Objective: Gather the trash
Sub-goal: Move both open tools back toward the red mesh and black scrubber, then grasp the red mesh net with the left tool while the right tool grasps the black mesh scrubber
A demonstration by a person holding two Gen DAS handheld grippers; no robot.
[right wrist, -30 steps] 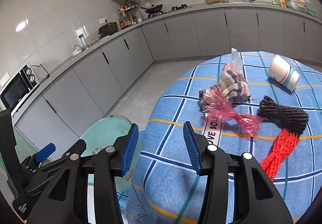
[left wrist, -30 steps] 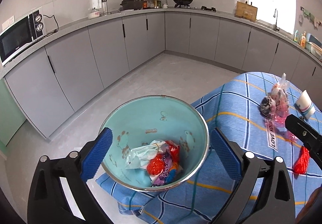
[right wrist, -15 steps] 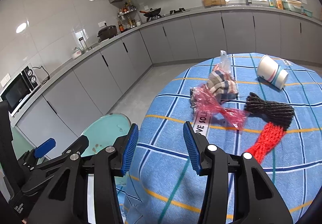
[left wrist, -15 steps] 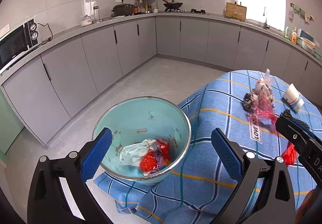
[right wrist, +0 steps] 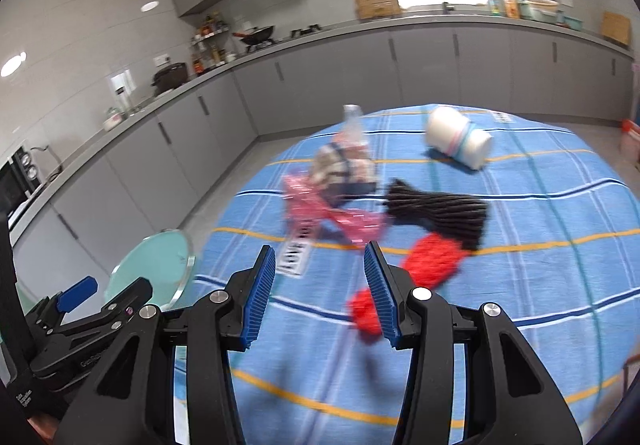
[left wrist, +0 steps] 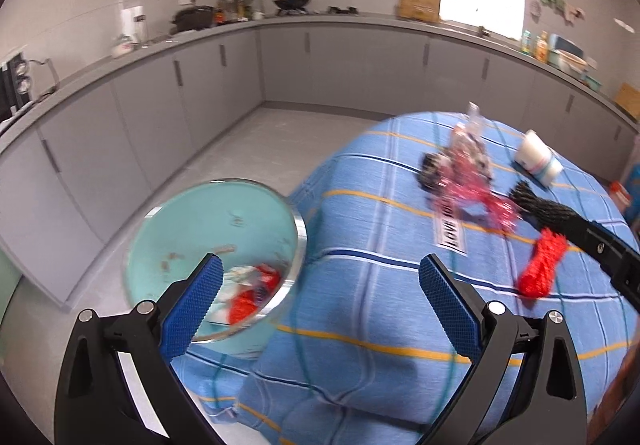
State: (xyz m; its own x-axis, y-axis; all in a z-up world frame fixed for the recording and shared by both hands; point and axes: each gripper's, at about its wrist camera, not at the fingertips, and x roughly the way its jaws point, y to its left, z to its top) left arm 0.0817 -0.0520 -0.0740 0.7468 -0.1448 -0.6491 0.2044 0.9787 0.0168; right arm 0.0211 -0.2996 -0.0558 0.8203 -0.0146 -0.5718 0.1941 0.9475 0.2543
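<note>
A teal trash bin point(left wrist: 216, 229) with a metal rim stands beside the round table and holds crumpled wrappers point(left wrist: 248, 293); it also shows in the right wrist view point(right wrist: 152, 269). On the blue checked tablecloth point(right wrist: 520, 285) lie a pink plastic wrapper point(right wrist: 320, 209), a clear bag of checked cloth point(right wrist: 344, 165), a black mesh net point(right wrist: 440, 209), a red mesh net point(right wrist: 432, 265) and a tipped paper cup point(right wrist: 456, 141). My left gripper point(left wrist: 316, 301) is open and empty over the table edge by the bin. My right gripper point(right wrist: 320, 297) is open and empty, just short of the red net.
Grey kitchen cabinets and a worktop point(left wrist: 320, 21) run round the room, with a microwave point(left wrist: 12, 85) at the left. Bare floor point(left wrist: 256, 141) lies between the cabinets and the table. A red-lidded container point(right wrist: 630, 137) sits beyond the table's right edge.
Both grippers have swung right, away from the bin and over the table. The bin has slid to the left in the left wrist view. The red net is now close before the right gripper.
</note>
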